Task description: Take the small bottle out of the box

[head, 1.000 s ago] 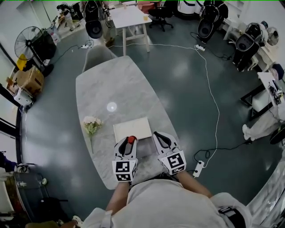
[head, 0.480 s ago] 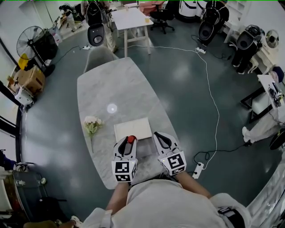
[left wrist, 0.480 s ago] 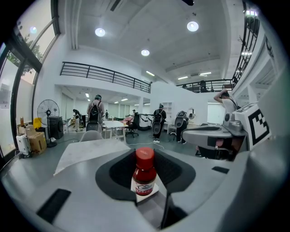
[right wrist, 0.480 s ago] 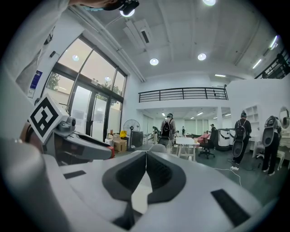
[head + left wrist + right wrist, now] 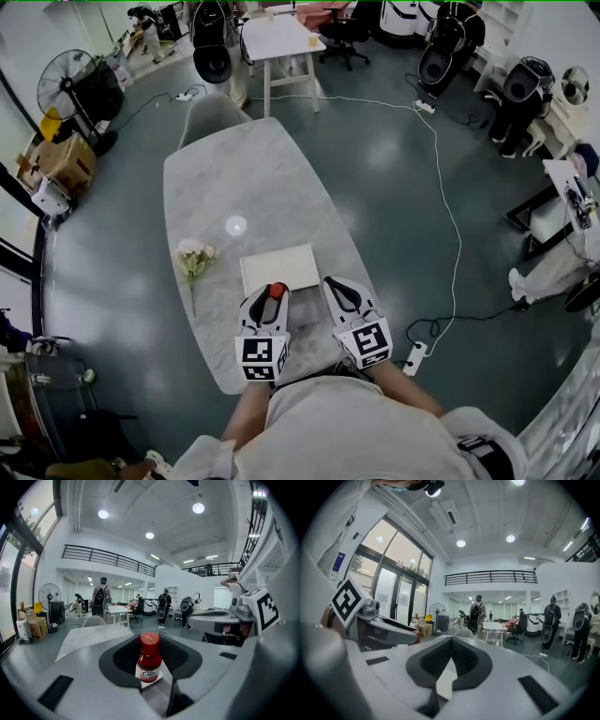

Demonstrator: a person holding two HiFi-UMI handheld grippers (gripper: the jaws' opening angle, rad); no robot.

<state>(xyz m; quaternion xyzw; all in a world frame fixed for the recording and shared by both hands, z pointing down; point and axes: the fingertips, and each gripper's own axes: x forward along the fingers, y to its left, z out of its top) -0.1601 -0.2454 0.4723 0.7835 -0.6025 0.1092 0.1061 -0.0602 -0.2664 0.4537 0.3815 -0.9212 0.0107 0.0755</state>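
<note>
A small bottle [image 5: 149, 661] with a red cap and a white label stands upright between the pads of my left gripper [image 5: 150, 645], which is shut on it. In the head view its red cap [image 5: 277, 291] shows at the left gripper [image 5: 268, 302], over the near edge of the flat white box [image 5: 278, 266]. My right gripper [image 5: 337, 289] hovers just right of the box's near corner. Seen in its own view, the right gripper [image 5: 451, 654] has its jaws together with nothing in them. The box's inside is hidden.
The box lies on a long grey marble table [image 5: 246, 169]. A bunch of pale flowers [image 5: 193, 259] lies left of the box. A grey chair [image 5: 208, 116] stands at the table's far end. A white cable [image 5: 448, 211] runs over the floor on the right.
Both grippers and the bottle stay almost where they were. Only a person walking beyond the table's far end has shifted to the right.
</note>
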